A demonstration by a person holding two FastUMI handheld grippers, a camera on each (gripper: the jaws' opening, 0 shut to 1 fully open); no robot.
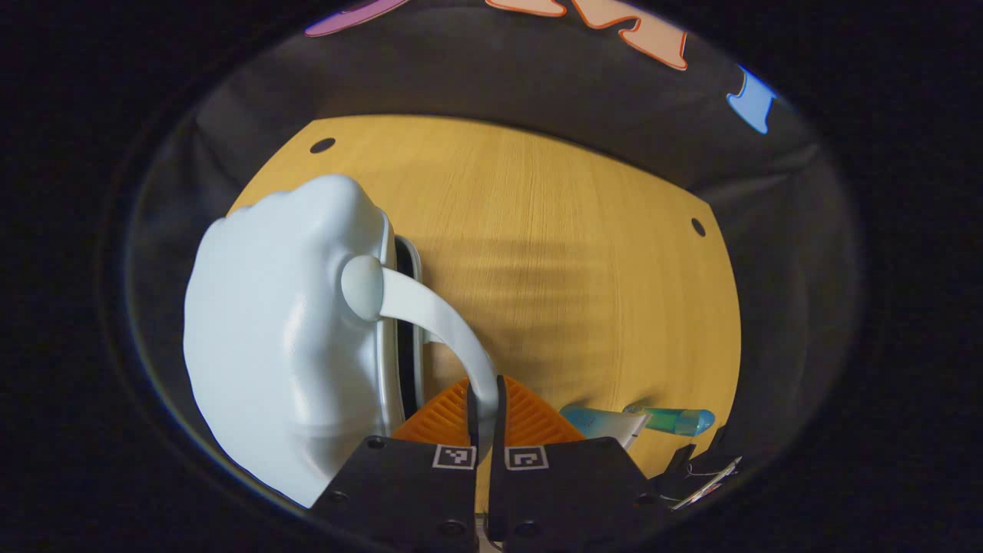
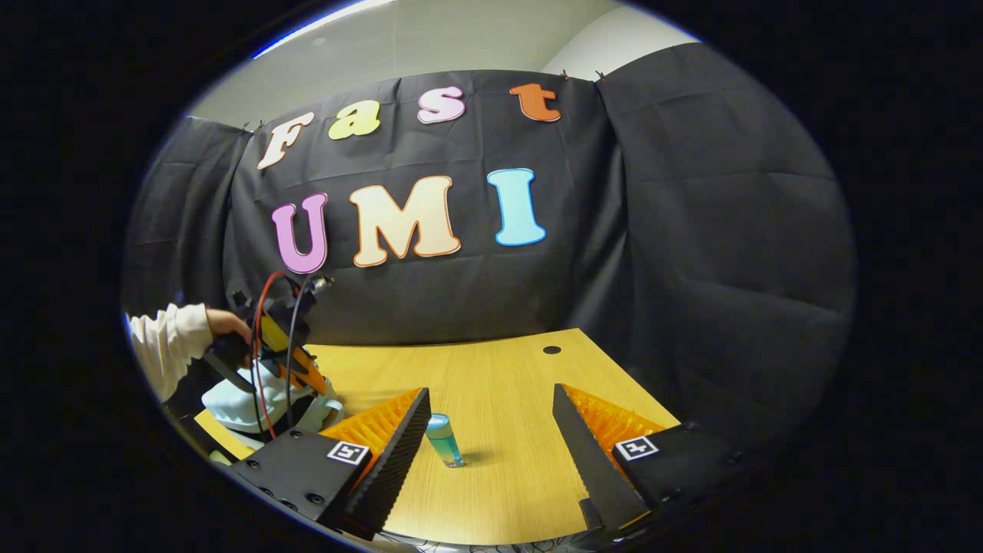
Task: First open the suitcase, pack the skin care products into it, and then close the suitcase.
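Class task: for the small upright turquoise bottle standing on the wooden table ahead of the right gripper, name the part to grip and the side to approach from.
Grip the small upright turquoise bottle across its body, probably coming in level from the front. It stands upright and alone on the wooden table, and the right gripper is open with its fingers either side of it.

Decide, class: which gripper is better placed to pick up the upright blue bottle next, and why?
Right. The right gripper is open, and the blue bottle stands on the table between its fingers. The left gripper is shut on the suitcase handle, so it looks occupied.
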